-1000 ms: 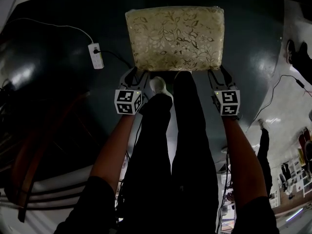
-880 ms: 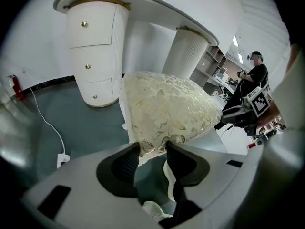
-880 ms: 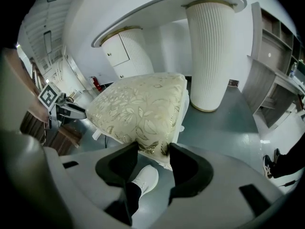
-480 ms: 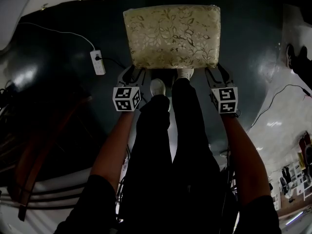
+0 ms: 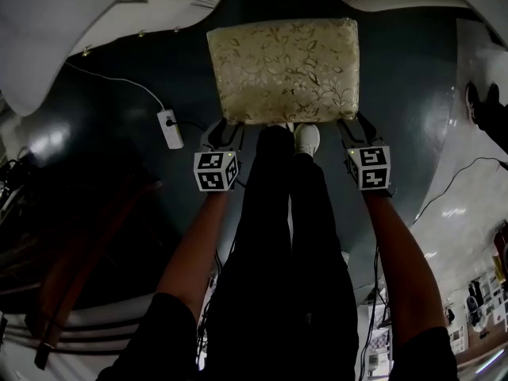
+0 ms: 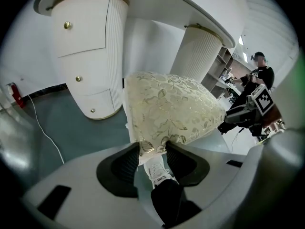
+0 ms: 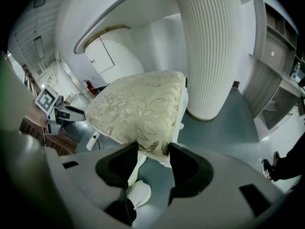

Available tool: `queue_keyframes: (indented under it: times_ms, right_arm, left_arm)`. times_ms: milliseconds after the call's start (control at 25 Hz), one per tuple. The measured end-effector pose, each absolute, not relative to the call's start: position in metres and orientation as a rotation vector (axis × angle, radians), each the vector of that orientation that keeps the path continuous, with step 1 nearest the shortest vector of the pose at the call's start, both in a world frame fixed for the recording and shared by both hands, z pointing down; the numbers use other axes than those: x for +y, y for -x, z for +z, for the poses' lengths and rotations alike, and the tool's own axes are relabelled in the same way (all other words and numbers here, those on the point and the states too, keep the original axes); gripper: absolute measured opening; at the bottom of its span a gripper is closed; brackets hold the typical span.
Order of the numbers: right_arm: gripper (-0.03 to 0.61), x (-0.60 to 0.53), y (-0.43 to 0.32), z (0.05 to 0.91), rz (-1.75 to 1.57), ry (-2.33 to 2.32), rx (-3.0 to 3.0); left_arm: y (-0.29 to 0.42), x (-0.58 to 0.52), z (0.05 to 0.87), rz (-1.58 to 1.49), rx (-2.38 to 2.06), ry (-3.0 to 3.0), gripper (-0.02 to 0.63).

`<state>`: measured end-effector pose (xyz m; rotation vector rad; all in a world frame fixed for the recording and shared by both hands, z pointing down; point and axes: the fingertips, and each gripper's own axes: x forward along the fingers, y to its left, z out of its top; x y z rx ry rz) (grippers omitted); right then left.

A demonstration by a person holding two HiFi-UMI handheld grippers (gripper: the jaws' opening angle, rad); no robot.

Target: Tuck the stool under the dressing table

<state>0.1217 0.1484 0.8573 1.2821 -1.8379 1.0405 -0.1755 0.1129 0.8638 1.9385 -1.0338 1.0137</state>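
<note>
The stool has a gold floral cushion (image 5: pixel 282 70) and stands on the dark floor, its far edge near the gap between the white dressing table's two parts (image 5: pixel 103 22). My left gripper (image 5: pixel 225 131) is shut on the cushion's near left corner (image 6: pixel 151 144). My right gripper (image 5: pixel 354 125) is shut on the near right corner (image 7: pixel 152 147). In the left gripper view the drawer pedestal (image 6: pixel 90 56) and a ribbed pedestal (image 6: pixel 198 51) stand just beyond the stool. The right gripper view shows the ribbed pedestal (image 7: pixel 214 51) close to the cushion (image 7: pixel 138 104).
A white power strip (image 5: pixel 169 128) with its cable lies on the floor left of the stool. Dark wooden furniture (image 5: pixel 71 252) is at the lower left. My legs and a white shoe (image 5: pixel 306 139) are right behind the stool. Another person (image 6: pixel 257 70) stands far off.
The stool has moved forward with both grippers on it, and I have stepped after it. The dressing table's white top now shows at the upper left and right.
</note>
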Motion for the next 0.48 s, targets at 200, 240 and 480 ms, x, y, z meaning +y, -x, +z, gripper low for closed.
queue_keyframes:
  times_ms: [200, 240, 480]
  right_arm:
    - [0.218, 0.144, -0.125, 0.857, 1.077, -1.297, -1.806]
    - [0.218, 0.143, -0.124, 0.858, 1.087, -1.311, -1.798]
    - [0.218, 0.141, -0.125, 0.856, 1.085, -1.336, -1.791]
  left_arm:
    - [0.173, 0.109, 0.865, 1.065, -0.95, -1.914, 0.189]
    - [0.173, 0.107, 0.865, 1.08, -0.935, -1.915, 0.189]
    - [0.172, 0.108, 0.864, 1.104, -0.899, -1.904, 0.189]
